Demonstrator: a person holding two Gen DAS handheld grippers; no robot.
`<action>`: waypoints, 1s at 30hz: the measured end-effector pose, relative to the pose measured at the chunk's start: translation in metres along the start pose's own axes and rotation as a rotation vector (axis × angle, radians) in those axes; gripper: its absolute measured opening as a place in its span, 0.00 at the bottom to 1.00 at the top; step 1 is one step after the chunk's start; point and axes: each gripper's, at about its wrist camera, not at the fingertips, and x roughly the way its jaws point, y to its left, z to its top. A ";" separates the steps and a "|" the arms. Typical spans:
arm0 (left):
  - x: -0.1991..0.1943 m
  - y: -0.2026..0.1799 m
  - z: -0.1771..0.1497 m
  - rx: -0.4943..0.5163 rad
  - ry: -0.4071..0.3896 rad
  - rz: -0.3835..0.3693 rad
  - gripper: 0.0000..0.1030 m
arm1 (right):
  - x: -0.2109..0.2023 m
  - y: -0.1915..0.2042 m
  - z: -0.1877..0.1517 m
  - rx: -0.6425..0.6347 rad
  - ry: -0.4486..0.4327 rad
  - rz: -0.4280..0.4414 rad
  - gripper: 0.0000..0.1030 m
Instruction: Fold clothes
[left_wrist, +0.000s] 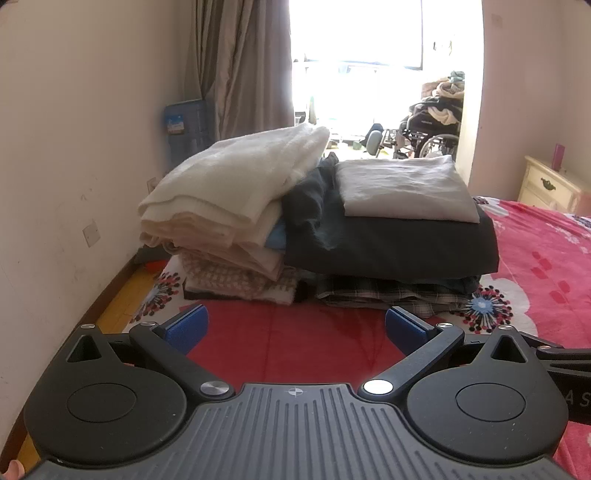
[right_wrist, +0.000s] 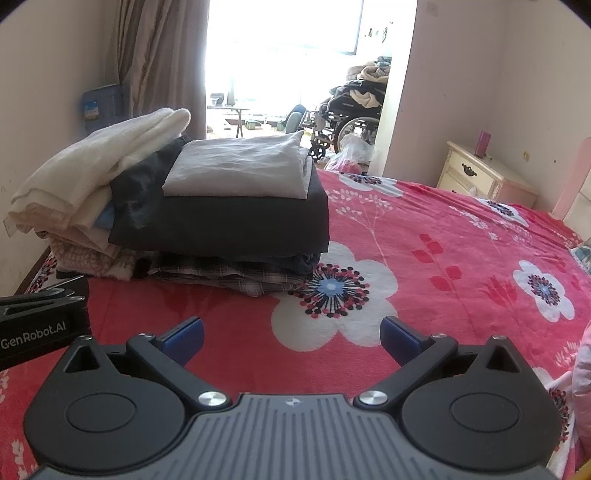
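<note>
Two stacks of folded clothes (right_wrist: 177, 206) on red floral bedspread (right_wrist: 443, 258), frame centre-left; cream wooden nightstand (right_wrist: 484, 173) upper right, beside bed.

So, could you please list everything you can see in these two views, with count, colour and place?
Folded garment: one, pale grey, top of the right stack.
Dark folded garment: one, charcoal, under the grey one.
Plaid garment: one, grey checked, bottom of that stack.
Folded knit: one, cream, top of the left stack, tilted.
Bedspread: one, pink-red with white flowers, under both stacks.
Curtain: one, brown-grey, left of the window.
Wheelchair: one, black, piled with clothes, past the bed.
Nightstand: one, cream, by the right wall.
Left gripper: black, blue pads, open, empty.
Right gripper: same, open, empty.
</note>
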 end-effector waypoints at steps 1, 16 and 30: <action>0.000 0.000 0.000 0.001 0.000 0.000 1.00 | 0.000 0.001 0.000 -0.001 0.000 0.000 1.00; -0.001 0.001 -0.001 0.005 0.001 -0.001 1.00 | 0.000 0.001 0.001 0.002 0.006 0.003 1.00; 0.000 0.006 -0.004 0.019 0.003 0.013 1.00 | 0.004 0.005 -0.008 0.033 0.026 0.026 1.00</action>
